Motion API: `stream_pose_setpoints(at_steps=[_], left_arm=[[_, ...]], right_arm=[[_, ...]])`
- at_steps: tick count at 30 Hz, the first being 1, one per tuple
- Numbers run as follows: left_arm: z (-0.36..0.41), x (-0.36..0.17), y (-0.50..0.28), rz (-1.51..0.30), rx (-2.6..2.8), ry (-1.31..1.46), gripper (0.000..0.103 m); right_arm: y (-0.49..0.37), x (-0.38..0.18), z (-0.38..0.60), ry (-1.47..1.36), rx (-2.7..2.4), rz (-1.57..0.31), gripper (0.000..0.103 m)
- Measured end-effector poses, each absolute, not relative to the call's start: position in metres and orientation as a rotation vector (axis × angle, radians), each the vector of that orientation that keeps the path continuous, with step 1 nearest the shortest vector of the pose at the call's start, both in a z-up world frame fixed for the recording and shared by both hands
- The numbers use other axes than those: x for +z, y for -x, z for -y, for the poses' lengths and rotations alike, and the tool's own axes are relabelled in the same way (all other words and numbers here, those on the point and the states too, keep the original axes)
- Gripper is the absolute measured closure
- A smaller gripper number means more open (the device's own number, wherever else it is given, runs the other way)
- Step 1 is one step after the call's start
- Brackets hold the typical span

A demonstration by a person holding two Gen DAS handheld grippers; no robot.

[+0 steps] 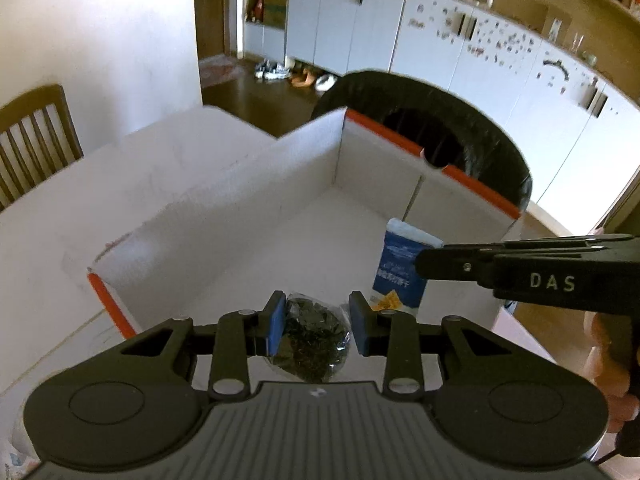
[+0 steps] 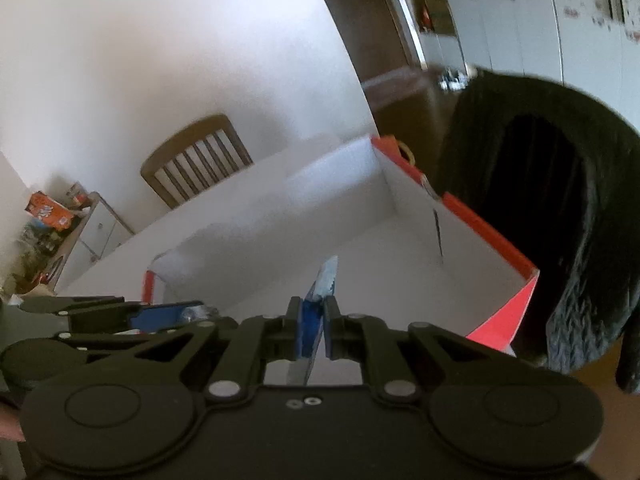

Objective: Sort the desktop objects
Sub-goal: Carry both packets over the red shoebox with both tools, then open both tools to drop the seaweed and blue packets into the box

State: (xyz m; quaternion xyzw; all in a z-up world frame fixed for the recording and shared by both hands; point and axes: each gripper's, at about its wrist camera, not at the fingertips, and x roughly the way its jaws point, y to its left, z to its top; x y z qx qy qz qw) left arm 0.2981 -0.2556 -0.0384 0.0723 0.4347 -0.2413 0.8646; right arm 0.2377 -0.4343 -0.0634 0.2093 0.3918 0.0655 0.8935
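Note:
My left gripper (image 1: pixel 318 320) is shut on a small clear bag of dark dried leaves (image 1: pixel 316 340), gripped between its blue pads. It hangs over the near end of a white cardboard box with an orange rim (image 1: pixel 240 200). My right gripper (image 1: pixel 420 264) comes in from the right, shut on a flat blue and white packet (image 1: pixel 400 268) that hangs upright inside the box. In the right wrist view the same packet (image 2: pixel 326 280) shows edge-on in the shut right gripper (image 2: pixel 314 312), above the box (image 2: pixel 492 236). The left gripper (image 2: pixel 188 314) shows at the left.
A round bin lined with a black bag (image 1: pixel 480 140) stands just behind the box, also in the right wrist view (image 2: pixel 560 200). A wooden chair (image 1: pixel 36 132) stands at the white table's (image 1: pixel 60 220) far left. White cabinets line the back wall.

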Motion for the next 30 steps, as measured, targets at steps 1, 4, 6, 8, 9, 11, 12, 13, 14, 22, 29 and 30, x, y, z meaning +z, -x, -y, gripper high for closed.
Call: stream_pose_setpoints(at_steps=[1,4,6,8,9,11,12,13,14,22,29,30], left_arm=[[0.256,-0.043,-0.301,-0.923,-0.502,-0.156,0.070],[0.257,-0.055,-0.309,-0.963,-0.499,-0.162,0.070],[0.258,-0.062,-0.313,-0.982,-0.495,-0.168,0.070],[0.260,-0.067,-0.317,-1.002,-0.496,-0.176,0.070],[0.260,-0.069,-0.317,-1.008,-0.493,-0.182,0.070],[0.262,-0.074,-0.320,-1.023,-0.496,-0.187,0.070],[0.262,-0.075,-0.321,-1.026,-0.497,-0.189,0.070],[0.262,-0.077,-0.321,-1.031,-0.497,-0.192,0.070],[0.263,-0.078,-0.322,-1.036,-0.498,-0.194,0.070],[0.264,-0.088,-0.330,-1.106,-0.500,-0.198,0.070],[0.264,-0.092,-0.339,-1.188,-0.495,-0.179,0.070],[0.263,-0.093,-0.340,-1.198,-0.496,-0.173,0.069]], right_arm=[[-0.240,-0.067,0.436,-0.443,0.135,-0.822,0.094],[-0.243,-0.070,0.438,-0.436,0.147,-0.830,0.094],[-0.246,-0.071,0.438,-0.419,0.152,-0.846,0.094],[-0.251,-0.072,0.436,-0.378,0.167,-0.873,0.094],[-0.254,-0.072,0.433,-0.353,0.177,-0.885,0.094],[-0.256,-0.072,0.429,-0.291,0.199,-0.904,0.094],[-0.256,-0.073,0.426,-0.260,0.205,-0.910,0.094],[-0.257,-0.073,0.424,-0.245,0.213,-0.915,0.094],[-0.258,-0.073,0.424,-0.238,0.219,-0.917,0.094],[-0.268,-0.077,0.422,-0.168,0.227,-0.966,0.096],[-0.268,-0.078,0.416,-0.112,0.231,-0.971,0.089],[-0.268,-0.078,0.417,-0.116,0.232,-0.971,0.088]])
